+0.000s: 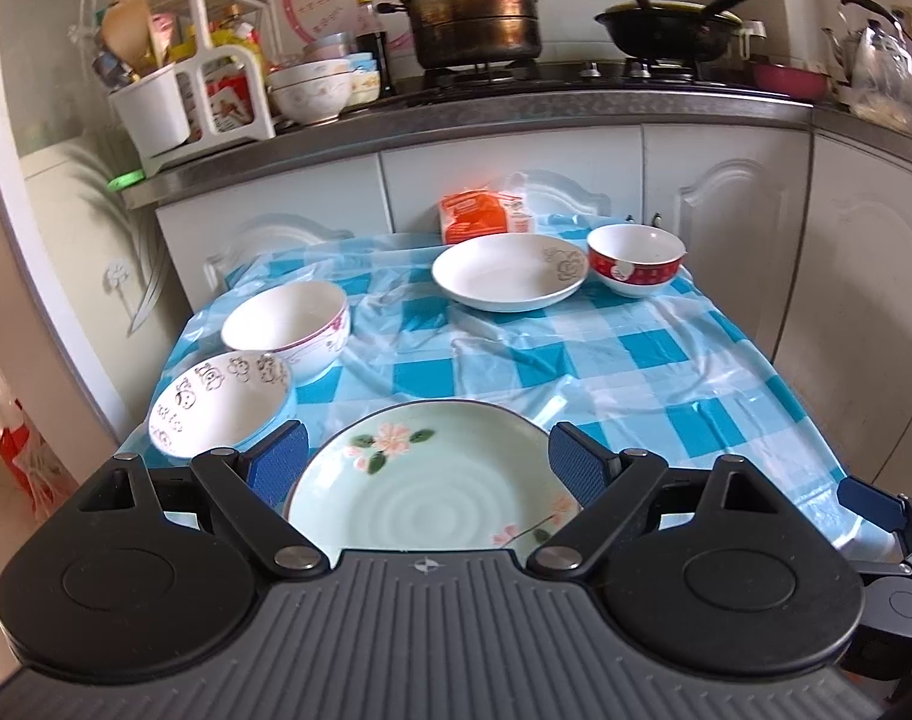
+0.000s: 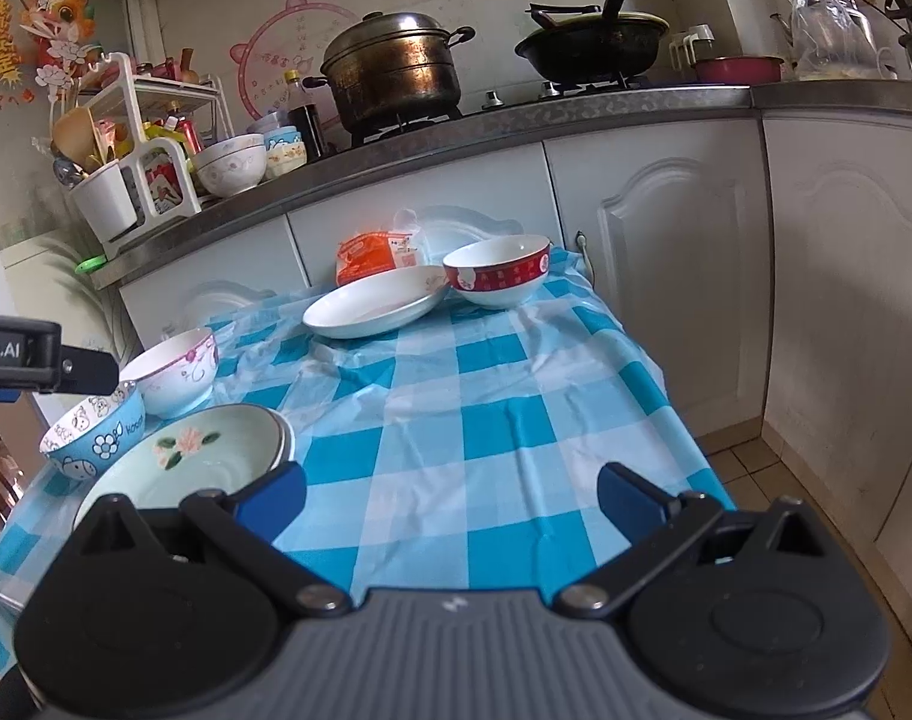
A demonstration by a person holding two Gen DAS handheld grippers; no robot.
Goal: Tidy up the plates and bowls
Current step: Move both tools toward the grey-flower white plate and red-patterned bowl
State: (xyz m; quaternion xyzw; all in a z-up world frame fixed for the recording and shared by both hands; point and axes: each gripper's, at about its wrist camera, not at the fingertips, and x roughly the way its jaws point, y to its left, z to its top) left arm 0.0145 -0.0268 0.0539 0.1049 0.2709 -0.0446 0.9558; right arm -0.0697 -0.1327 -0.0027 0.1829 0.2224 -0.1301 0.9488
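A pale green plate with pink flowers [image 1: 432, 480] lies at the table's near edge, under and between my open left gripper [image 1: 426, 459]; it also shows in the right wrist view [image 2: 180, 462]. A blue cartoon bowl [image 1: 216, 402] [image 2: 93, 432] leans to its left, with a white bowl with purple flowers [image 1: 288, 324] [image 2: 174, 369] behind it. A white plate [image 1: 507, 270] [image 2: 375, 303] and a red-banded bowl [image 1: 636, 258] [image 2: 498, 270] sit at the far end. My right gripper [image 2: 450, 498] is open and empty above the checked cloth.
The table has a blue-and-white checked plastic cloth [image 2: 492, 420]. An orange packet [image 1: 477, 216] lies at its far edge against white cabinets. The counter behind holds a rack, stacked bowls [image 1: 312, 87], a steamer pot [image 1: 474, 12] and a wok [image 1: 666, 24]. Tiled floor lies to the right.
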